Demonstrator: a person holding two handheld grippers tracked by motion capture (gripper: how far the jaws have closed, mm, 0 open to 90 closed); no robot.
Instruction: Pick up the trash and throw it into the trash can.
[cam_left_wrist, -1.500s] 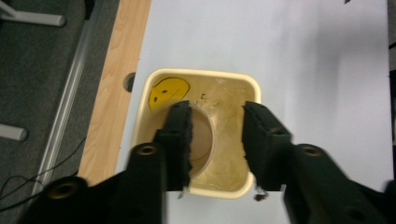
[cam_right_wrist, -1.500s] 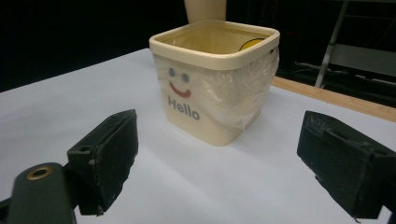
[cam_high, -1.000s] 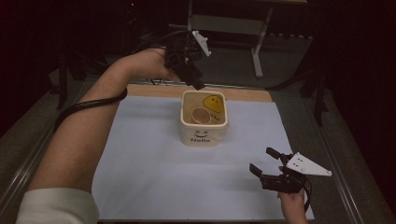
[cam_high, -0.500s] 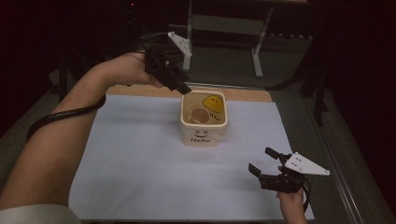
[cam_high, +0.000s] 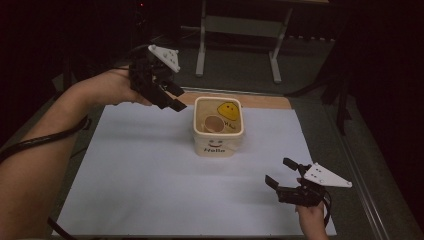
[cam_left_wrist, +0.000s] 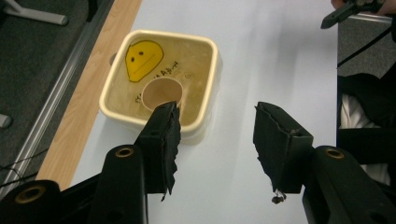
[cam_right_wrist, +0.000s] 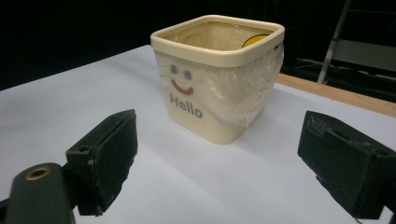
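Cream tub (cam_high: 218, 131) with red smile and yellow face, brown cup (cam_left_wrist: 162, 93), white sheet (cam_high: 150, 170), black claws

A white sheet (cam_high: 150, 170) covers the table — its wooden edge (cam_high: 265, 101) shows along the far side — and beyond it, on the dark floor, stands a grey metal frame (cam_high: 240, 30).

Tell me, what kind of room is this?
Probably a lab or workshop set up for recording: a table under a white sheet, a metal stand in the dark behind, and a cabled hand-held gripper near the "Hello" tub.
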